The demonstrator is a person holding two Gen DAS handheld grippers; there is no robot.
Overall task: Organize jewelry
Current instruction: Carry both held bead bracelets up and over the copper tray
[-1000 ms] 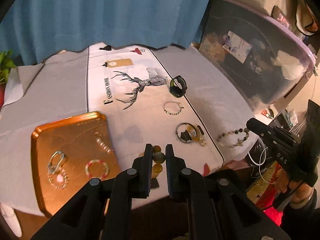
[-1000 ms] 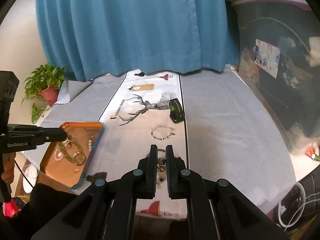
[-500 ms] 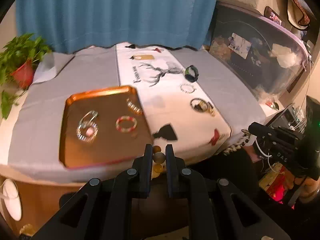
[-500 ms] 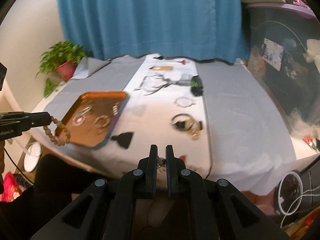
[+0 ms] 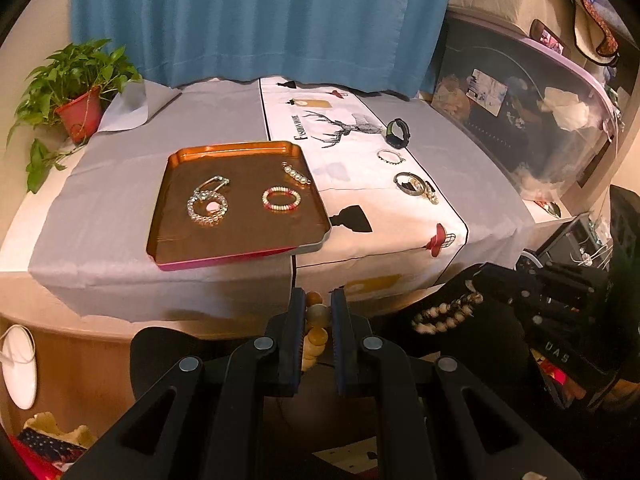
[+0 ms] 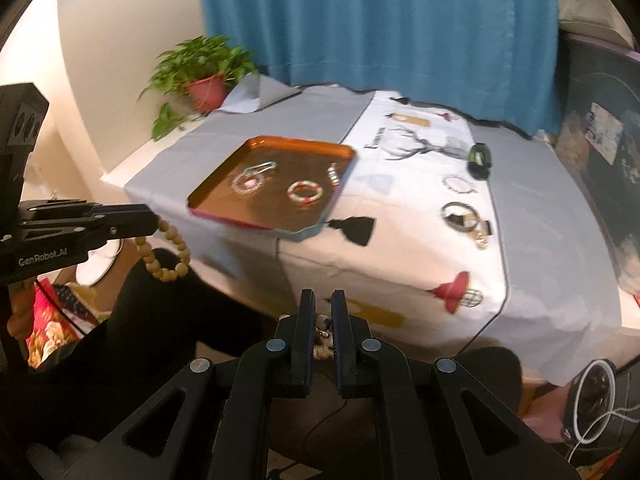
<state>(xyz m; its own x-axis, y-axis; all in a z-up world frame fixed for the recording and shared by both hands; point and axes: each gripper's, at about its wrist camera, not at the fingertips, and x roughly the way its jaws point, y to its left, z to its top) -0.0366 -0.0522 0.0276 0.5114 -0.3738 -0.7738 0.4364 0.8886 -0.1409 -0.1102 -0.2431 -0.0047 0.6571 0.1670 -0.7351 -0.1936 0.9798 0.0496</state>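
since both hands hang low before the table, the orange tray lies up ahead, nearest the left gripper, squeezing wooden beads; right gripper pinches a pale bracelet.

I count one orange tray on the bench, with three bracelets in it. Out on the white cloth I see three more: one black band, one thin bead ring and one little pile of bangles. I hold two bead strings, one in each gripper. I see one potted plant
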